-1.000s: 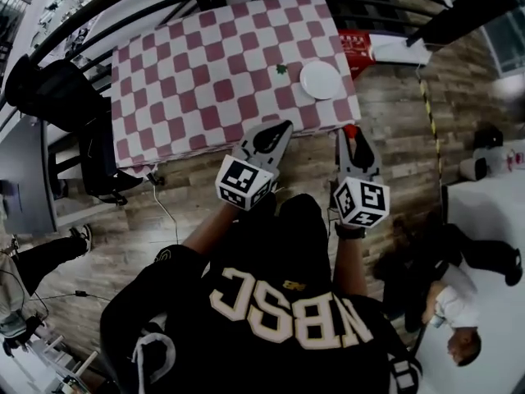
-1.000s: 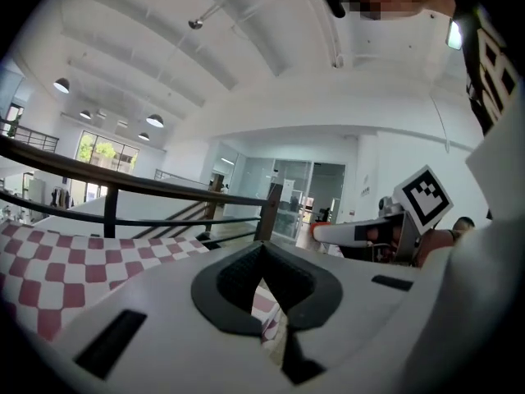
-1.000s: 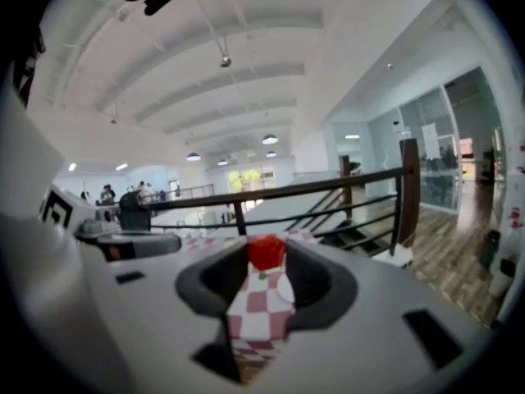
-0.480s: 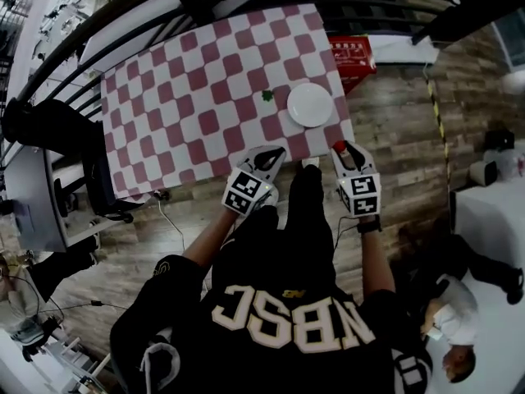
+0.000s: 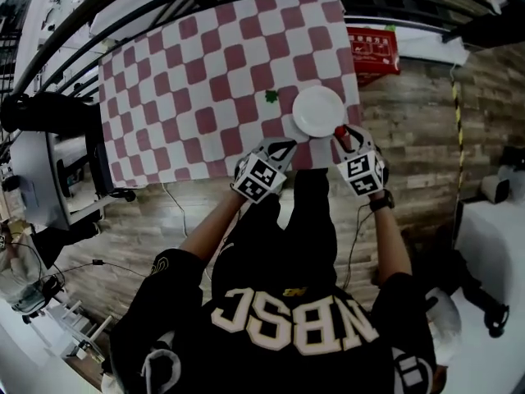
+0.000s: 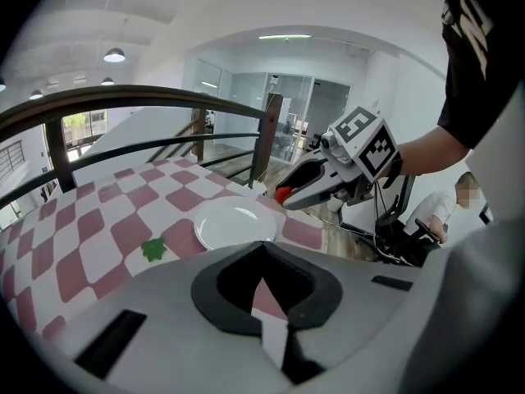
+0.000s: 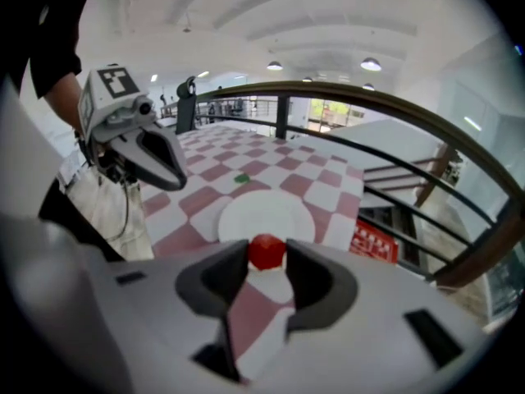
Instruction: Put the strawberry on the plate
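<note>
Strawberry pinched in the right jaws, right by the plate.
The right gripper [image 5: 344, 138] has its jaws closed on the red strawberry [image 7: 266, 251], which sits between their tips at the near rim of the white plate [image 5: 318, 111] on the checked bench [image 5: 189, 80]. The left gripper [image 5: 279, 148] is near the plate too, its jaws pressed together with nothing in them. A small green leaf [image 5: 271, 97] lies beside the plate.
</note>
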### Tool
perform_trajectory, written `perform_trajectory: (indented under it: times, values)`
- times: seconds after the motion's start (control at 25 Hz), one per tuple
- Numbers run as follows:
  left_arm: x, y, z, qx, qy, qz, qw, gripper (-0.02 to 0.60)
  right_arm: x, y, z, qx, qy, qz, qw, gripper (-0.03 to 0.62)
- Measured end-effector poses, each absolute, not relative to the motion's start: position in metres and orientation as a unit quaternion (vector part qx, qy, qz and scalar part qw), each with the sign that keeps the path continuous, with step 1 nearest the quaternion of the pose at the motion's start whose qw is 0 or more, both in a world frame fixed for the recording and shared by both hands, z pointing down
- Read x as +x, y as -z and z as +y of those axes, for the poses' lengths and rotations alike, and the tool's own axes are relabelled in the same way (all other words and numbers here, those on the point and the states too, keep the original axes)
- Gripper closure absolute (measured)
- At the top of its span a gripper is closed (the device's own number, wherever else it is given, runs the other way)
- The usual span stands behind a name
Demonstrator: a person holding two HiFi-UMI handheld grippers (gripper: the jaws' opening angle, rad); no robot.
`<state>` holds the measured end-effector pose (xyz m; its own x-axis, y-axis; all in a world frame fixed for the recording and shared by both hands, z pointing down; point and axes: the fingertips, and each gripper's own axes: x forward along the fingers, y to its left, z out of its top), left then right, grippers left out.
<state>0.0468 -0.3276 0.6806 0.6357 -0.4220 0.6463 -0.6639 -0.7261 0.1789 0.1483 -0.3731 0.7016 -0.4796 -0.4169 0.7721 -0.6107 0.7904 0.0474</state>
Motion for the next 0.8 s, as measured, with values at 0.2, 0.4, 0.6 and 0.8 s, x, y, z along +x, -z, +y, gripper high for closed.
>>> perform_trajectory:
  times: [0.2, 0.4, 0.6, 0.8]
  values:
    - [0.052, -0.701, -0.338, 0.875, -0.303, -0.311, 0.217, 0.569, 0.127, -0.729, -0.393, 0.273, -0.104, -0.858, 0.423, 0.448]
    - [0.056, -0.713, -0.333, 0.868, -0.299, -0.317, 0.238, 0.569, 0.118, -0.75, -0.4, 0.262, -0.101, -0.848, 0.45, 0.448]
    - [0.056, -0.718, -0.322, 0.866, -0.298, -0.317, 0.247, 0.569, 0.11, -0.753, -0.397, 0.26, -0.106, -0.85, 0.446, 0.444]
    - [0.054, -0.696, -0.325, 0.874, -0.282, -0.322, 0.229, 0.569, 0.113, -0.728, -0.399, 0.295, -0.102, -0.846, 0.433, 0.434]
